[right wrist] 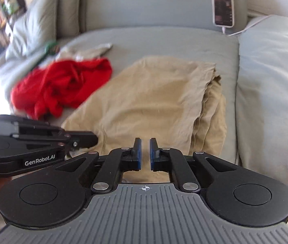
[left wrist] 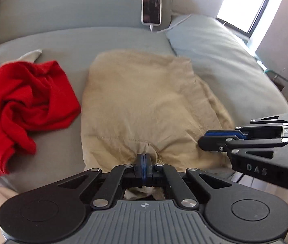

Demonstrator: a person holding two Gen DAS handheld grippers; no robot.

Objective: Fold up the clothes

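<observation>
Grey sofa (left wrist: pixel 52 34), sheet-covered, serving as folding surface; phone (left wrist: pixel 151 7) propped on the back cushion with cable (left wrist: pixel 172 26) trailing right; pillow (left wrist: pixel 221 57) on the right. Item one: tan garment (left wrist: pixel 144 97), thin woven cloth, already folded into a rough rectangle at the centre of the seat, layered edges stacked along its right side (right wrist: pixel 211 109). Item two: red garment (left wrist: pixel 22 93), crumpled in a heap just left of the tan one, not yet folded; a pale cloth (left wrist: pixel 30 53) shows behind it. Left gripper (left wrist: pixel 144 157): pads pressed together on a pinch of the tan garment's near edge, cloth puckering around the bite. Right gripper (right wrist: pixel 145 142): jaws slightly apart, nothing between them, hovering over the near right part of the tan garment. Handling, by judgement: light, limp, wrinkle-prone fabric; it will sag and drape when lifted, and stacked layers may slide apart, so a grip should take all layers at an edge or corner. Best second hold appears to be the near right corner, matching the left pinch, so the fold lifts evenly.
</observation>
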